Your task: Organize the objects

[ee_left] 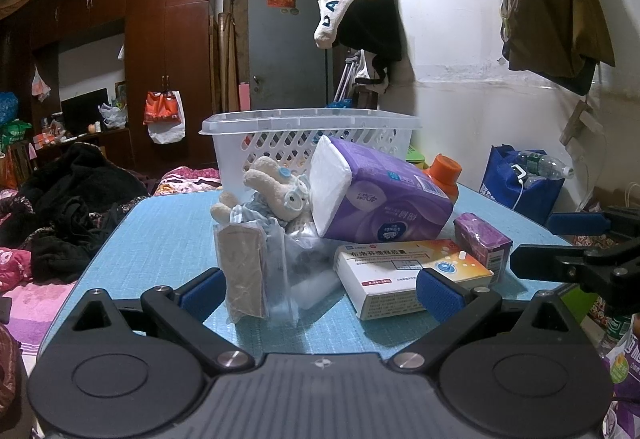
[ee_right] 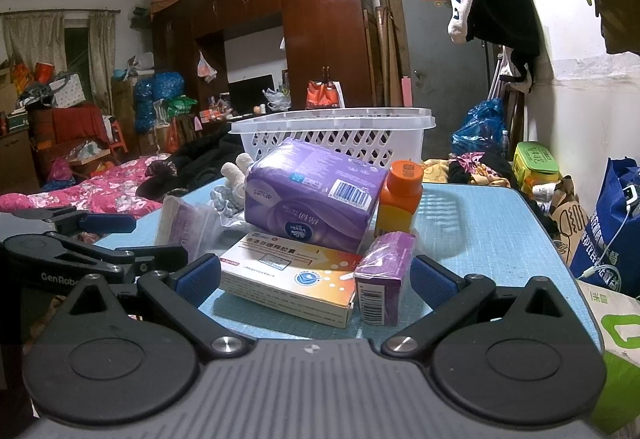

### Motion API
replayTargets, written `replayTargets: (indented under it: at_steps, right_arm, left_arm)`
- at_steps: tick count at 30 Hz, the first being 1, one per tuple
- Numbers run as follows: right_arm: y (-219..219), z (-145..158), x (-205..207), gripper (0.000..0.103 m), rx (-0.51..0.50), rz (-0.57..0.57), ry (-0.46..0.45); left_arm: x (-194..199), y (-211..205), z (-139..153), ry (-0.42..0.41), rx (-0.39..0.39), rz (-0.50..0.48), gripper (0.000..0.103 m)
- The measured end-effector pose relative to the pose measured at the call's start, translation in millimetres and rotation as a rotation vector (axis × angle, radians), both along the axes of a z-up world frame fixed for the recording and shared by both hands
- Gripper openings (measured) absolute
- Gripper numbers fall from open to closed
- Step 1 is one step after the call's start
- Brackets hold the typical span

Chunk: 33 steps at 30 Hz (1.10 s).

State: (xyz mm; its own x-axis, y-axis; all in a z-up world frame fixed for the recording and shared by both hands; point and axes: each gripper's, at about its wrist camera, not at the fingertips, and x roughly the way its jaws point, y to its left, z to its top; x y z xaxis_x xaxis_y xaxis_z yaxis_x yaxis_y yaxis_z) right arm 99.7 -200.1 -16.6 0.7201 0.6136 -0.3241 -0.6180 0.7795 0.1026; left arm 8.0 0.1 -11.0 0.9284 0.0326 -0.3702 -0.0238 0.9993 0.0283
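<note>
Hovering at the near edge of the blue table, both grippers are spread wide and gripping nothing. The left gripper is pointing at a clear plastic bag with a brownish card inside, standing just ahead of its left finger; its right finger is sitting in front of a white and orange medicine box, and I can't quite tell whether the pad is touching it. The right gripper is framing that same medicine box and a small purple box leaning against the box's right end, both lying between its open fingers near the table's front edge.

Behind them a big purple tissue pack is tilting, its lower end resting down by the medicine box. An orange-capped bottle is standing upright just to the right of the pack. On the pack's left, a cream plush toy is lying on crumpled pale-blue cloth. A white slotted basket is sitting at the far edge of the table, right behind the pile.

From the left gripper's view, the other gripper's fingers are poking in at the table's right edge, well apart from the pile.
</note>
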Motion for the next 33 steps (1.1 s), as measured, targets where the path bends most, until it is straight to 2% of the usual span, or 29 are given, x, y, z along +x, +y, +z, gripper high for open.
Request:
replayTargets:
  at_steps: [27, 30, 33]
  right_arm:
    - [-0.9, -0.4, -0.4, 0.103, -0.002, 0.000, 0.001]
    - [-4.1, 0.4, -2.2, 0.103, 0.025, -0.001, -0.025]
    - [-21.9, 1.3, -8.7, 0.103, 0.142, -0.022, -0.143]
  left_arm:
    - [1.7, -0.3, -2.4, 0.006, 0.003, -0.006, 0.102]
    - [-4.8, 2.1, 1.3, -0.044, -0.023, 0.000, 0.102]
    - [-17.7, 6.4, 7.6, -0.176, -0.019, 0.008, 0.102]
